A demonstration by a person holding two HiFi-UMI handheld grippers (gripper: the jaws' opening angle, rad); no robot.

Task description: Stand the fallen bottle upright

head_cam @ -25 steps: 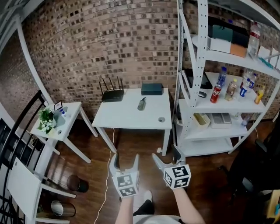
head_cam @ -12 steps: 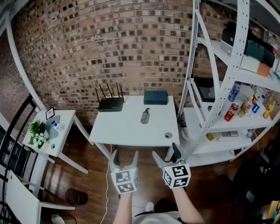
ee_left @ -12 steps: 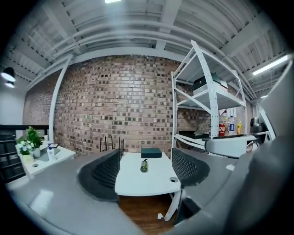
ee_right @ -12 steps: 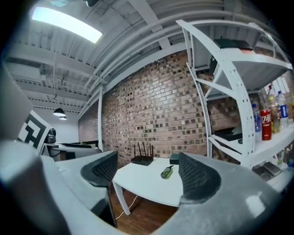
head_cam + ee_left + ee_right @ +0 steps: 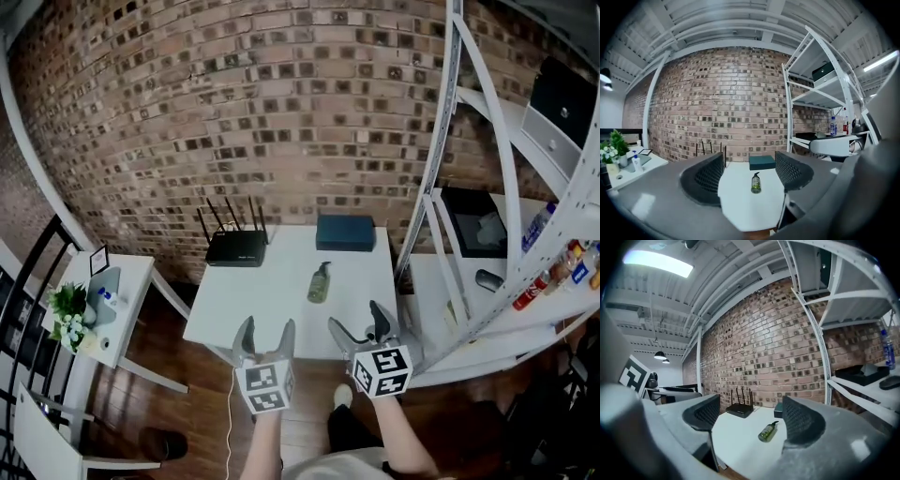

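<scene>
One plant (image 5: 67, 305) stood far left – the head and left gripper views showed it, the right gripper view did not. The table (image 5: 253, 309) held one router (image 5: 236, 247), one bottle (image 5: 320, 282) and one box (image 5: 345, 232). The bottle – small, greenish, dark pump – lay on its side right of centre, pump toward the box. Two grippers hung by the table's front edge, left gripper (image 5: 267, 326) and right gripper (image 5: 356, 319), jaws wide and empty.
</scene>
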